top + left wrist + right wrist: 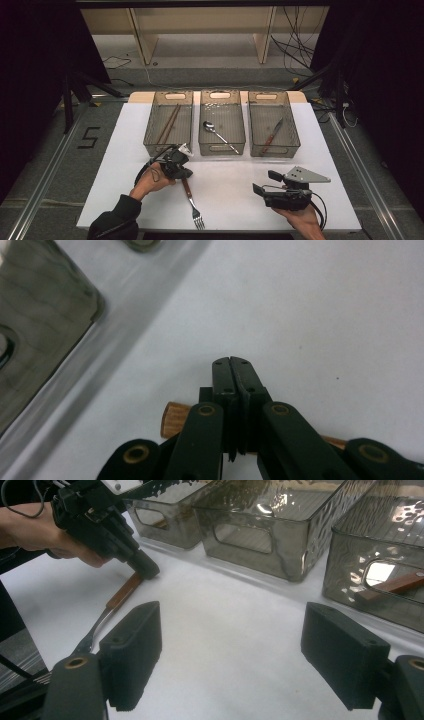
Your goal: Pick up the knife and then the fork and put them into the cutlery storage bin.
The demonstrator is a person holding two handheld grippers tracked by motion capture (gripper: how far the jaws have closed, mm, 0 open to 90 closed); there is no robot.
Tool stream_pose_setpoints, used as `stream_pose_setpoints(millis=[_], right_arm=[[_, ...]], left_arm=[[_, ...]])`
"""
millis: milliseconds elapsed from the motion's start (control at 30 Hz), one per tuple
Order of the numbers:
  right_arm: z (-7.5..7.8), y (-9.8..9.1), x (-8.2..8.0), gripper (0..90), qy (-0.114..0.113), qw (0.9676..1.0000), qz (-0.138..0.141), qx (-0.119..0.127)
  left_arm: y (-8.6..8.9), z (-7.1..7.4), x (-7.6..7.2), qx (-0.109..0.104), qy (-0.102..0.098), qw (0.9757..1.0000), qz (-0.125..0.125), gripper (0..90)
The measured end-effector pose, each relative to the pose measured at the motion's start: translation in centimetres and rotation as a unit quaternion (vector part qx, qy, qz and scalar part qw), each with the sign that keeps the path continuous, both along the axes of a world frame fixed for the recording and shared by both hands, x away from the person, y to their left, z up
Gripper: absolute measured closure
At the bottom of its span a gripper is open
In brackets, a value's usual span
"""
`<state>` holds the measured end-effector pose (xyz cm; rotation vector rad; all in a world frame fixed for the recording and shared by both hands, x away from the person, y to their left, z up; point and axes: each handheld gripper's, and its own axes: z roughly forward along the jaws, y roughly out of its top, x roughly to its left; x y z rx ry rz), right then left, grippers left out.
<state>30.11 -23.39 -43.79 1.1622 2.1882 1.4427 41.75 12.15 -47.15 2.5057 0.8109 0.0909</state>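
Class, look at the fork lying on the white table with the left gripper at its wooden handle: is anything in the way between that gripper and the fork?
Nothing visible is. The left gripper is already down at the fork, its jaws closed around the wooden handle's end. The three bins stand farther back.

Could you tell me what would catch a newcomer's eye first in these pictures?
Probably the left gripper, shut on the wooden handle of a fork lying on the white table near its front edge. Behind it stand three clear bins in a row, holding chopsticks, a spoon and a knife. The right gripper waits open at the right.
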Motion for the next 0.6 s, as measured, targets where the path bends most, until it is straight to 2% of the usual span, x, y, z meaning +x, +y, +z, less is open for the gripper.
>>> stream_pose_setpoints(millis=[167, 400, 600], right_arm=[[0.0, 0.0, 0.0, 25.1, -0.002, 1.0, 0.0, -0.001], [0.0, 0.1, 0.0, 25.1, 0.0, 1.0, 0.0, -0.001], [0.0, 0.1, 0.0, 25.1, -0.002, 1.0, 0.002, -0.003]], left_arm=[[0.7, 0.3, -0.5, 0.025, 0.0, 0.9997, -0.001, 88.9], [3.1, 0.3, -1.8, 0.038, 0.016, 0.999, 0.017, 88.9], [4.7, 0.4, -3.5, 0.048, 0.021, 0.9981, 0.031, 88.9]])
